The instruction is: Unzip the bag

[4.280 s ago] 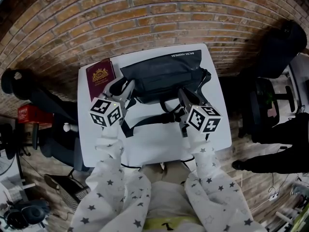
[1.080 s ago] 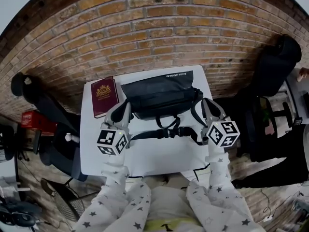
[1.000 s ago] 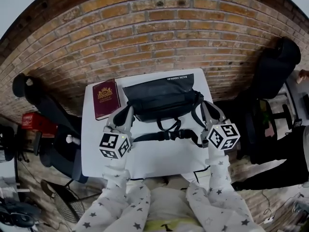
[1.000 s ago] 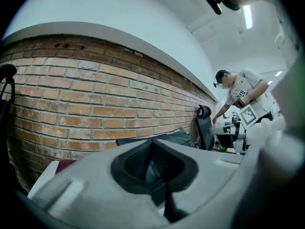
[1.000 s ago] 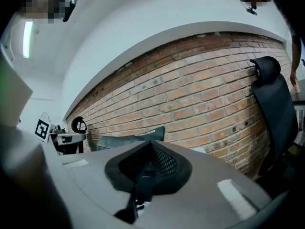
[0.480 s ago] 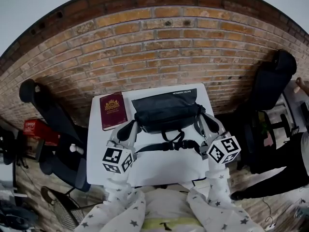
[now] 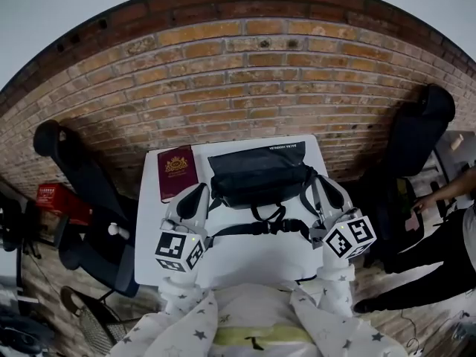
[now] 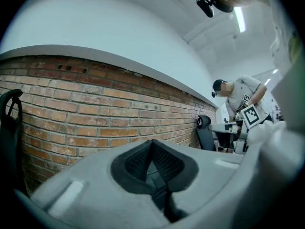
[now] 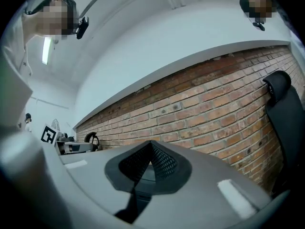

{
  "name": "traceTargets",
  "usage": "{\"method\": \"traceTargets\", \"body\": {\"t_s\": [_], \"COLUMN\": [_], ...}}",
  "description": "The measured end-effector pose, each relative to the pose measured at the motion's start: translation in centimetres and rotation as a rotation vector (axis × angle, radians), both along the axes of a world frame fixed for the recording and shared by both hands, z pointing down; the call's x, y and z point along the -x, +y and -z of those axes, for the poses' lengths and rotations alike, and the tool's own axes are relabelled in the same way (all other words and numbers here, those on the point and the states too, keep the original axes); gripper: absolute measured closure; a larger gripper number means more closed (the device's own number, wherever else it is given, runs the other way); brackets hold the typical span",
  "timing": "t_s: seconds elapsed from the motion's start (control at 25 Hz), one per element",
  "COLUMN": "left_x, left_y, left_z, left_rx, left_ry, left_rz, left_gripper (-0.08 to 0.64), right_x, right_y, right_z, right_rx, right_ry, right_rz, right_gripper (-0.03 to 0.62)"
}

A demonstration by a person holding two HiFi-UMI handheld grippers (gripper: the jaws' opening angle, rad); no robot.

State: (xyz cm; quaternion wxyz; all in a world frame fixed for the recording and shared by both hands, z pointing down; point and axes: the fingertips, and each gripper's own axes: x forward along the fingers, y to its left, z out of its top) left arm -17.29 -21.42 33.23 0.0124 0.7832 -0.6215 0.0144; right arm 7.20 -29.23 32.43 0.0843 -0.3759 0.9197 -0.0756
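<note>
White table (image 7: 245, 257) under black bag (image 7: 256, 173)

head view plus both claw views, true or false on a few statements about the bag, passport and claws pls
1. The passport lies beside the bag on the white table, at the person's left. True.
2. The left claw is shut on the bag's zipper. False: it is shut on nothing and faces the brick wall.
3. The right claw stands wide open. False: its jaws are together, with nothing between them.
4. The bag's strap lies on the table on the person's side of the bag. True.
</note>
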Motion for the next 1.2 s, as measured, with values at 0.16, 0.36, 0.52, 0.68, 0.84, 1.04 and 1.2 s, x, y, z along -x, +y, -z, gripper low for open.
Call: {"method": "traceTargets", "body": {"t_s": [0.16, 0.36, 0.52, 0.68, 0.84, 1.04, 1.2], "left_x": [0.3, 0.3, 0.3, 0.3, 0.2, 0.1, 0.0], "left_y": [0.4, 0.5, 0.6, 0.6, 0.8, 0.9, 0.9], "left_z": [0.6, 0.4, 0.1, 0.1, -0.1, -0.3, -0.3], "left_rx": [-0.018, -0.011, -0.005, -0.006, -0.004, 0.003, 0.003], "left_ry": [-0.001, -0.006, -0.011, -0.020, -0.026, -0.031, -0.037], "left_rz": [0.019, 0.027, 0.036, 0.041, 0.047, 0.054, 0.057], "left_gripper": [0.561, 0.561, 0.561, 0.561, 0.561, 0.561, 0.561], "right_x": [0.0, 0.1, 0.0, -0.4, -0.5, -0.7, -1.0], "right_y": [0.5, 0.7, 0.7, 0.6, 0.7, 0.7, 0.6], "right_z": [1.1, 0.9, 1.1, 1.0, 0.8, 0.9, 0.8], "right_rx": [-0.022, -0.019, -0.027, -0.023, -0.028, -0.032, -0.033], "right_ry": [-0.005, 0.008, 0.014, 0.024, 0.033, 0.050, 0.057], "right_rz": [-0.001, -0.001, -0.008, -0.020, -0.027, -0.036, -0.043], "right_gripper": [0.586, 0.586, 0.586, 0.586, 0.586, 0.586, 0.586]}}
